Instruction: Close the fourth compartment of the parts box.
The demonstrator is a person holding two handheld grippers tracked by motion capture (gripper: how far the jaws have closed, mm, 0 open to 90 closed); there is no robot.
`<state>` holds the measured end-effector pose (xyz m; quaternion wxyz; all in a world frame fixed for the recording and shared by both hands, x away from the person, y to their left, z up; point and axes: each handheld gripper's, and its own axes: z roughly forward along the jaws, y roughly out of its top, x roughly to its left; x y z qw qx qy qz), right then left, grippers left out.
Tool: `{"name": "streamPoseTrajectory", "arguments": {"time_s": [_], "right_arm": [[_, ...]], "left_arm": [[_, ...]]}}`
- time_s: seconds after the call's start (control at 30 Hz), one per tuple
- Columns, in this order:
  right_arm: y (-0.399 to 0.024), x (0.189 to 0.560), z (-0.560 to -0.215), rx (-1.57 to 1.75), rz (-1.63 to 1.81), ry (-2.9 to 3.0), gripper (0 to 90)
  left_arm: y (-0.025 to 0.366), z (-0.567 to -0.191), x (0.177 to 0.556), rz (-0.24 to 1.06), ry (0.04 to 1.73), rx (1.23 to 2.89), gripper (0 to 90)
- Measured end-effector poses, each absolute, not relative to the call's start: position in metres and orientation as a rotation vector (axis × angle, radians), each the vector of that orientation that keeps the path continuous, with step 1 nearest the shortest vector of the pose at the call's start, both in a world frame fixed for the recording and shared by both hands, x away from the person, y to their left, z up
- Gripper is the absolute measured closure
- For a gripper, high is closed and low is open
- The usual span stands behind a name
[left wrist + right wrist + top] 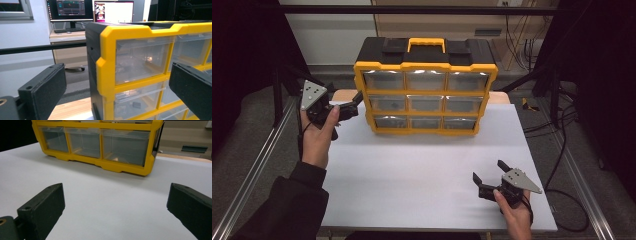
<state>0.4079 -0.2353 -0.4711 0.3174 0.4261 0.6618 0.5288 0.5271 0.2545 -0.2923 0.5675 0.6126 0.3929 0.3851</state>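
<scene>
**Left hand-held gripper at the organiser's corner**

The yellow-and-black plastic drawer organiser [425, 87] stands at the white bench's [422, 170] far edge. The left hand-held gripper [356, 100], released, flanks its left corner. The right hand-held gripper [488, 172] hovers released, well apart.

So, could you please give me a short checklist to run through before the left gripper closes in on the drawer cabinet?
1. Left gripper open: ok, its fingers stand wide apart.
2. Left gripper lined up with the drawer cabinet: ok, it sits at the cabinet's upper left corner, which lies between the fingers in the left gripper view.
3. Contact with the cabinet: cannot tell whether a finger touches it.
4. Drawers shut: ok, all nine fronts look flush in the high view.
5. Right gripper out of the way: ok, open, low over the white table, well apart from the cabinet.
6. Cabinet standing upright: ok.
</scene>
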Motion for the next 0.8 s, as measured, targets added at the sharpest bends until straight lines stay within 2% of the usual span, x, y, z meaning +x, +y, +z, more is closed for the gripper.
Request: {"name": "streamPoseTrajectory", "arguments": {"time_s": [0.8], "right_arm": [[-0.235, 0.408, -0.471, 1.129, 1.383, 1.744, 1.9]], "left_arm": [[0.291, -0.285, 0.516, 0.920, 0.943, 1.421, 0.5]]}}
